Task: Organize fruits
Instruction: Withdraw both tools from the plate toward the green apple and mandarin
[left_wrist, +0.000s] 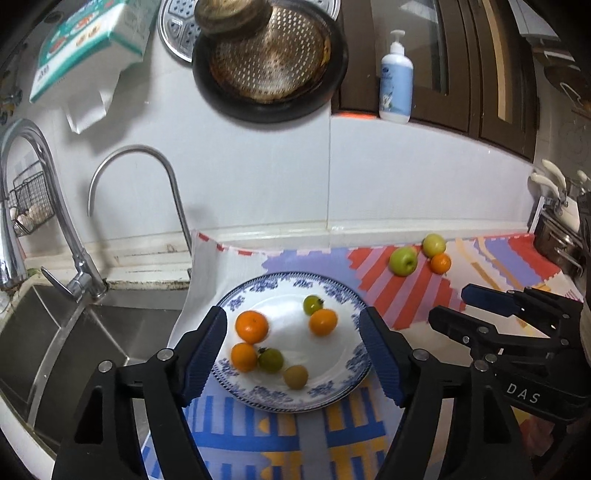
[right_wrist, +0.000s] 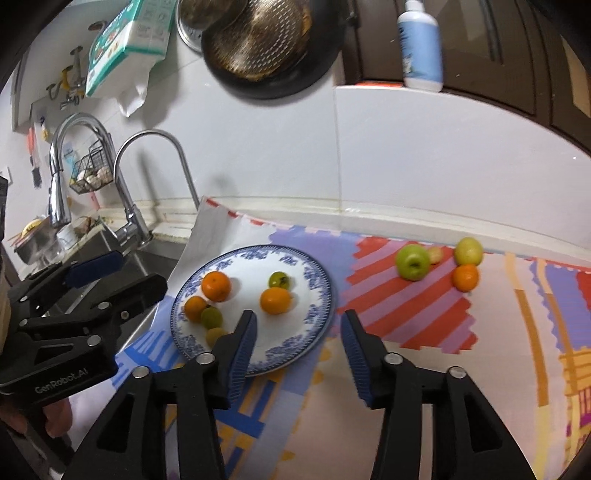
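Six small fruits already lie on the blue-and-white patterned plate (left_wrist: 334, 291), which sits on a colourful patterned mat (left_wrist: 413, 295) beside a steel sink (left_wrist: 74, 343). On the plate are three small oranges (left_wrist: 252, 326), two green tomato-like fruits with dark stems (left_wrist: 270, 360) and one pale yellowish fruit (left_wrist: 295, 376), loosely scattered and mostly apart.

Still off the plate, at the far right of the mat near the white wall, is a cluster: a green apple (right_wrist: 412, 261), a yellow-green round fruit (right_wrist: 468, 251), a small orange (right_wrist: 465, 277) touching it, and, in the right wrist view only, a small pale fruit (right_wrist: 435, 254) half hidden behind the apple.

The left gripper (left_wrist: 293, 354) hangs above the plate with its jaws spread wide and nothing between them. The right gripper (right_wrist: 297, 349) hovers over the plate's near right edge, jaws parted less widely and also empty.

Judging by this, the work is more than half done: the cluster of three or four fruits remains to be carried over.
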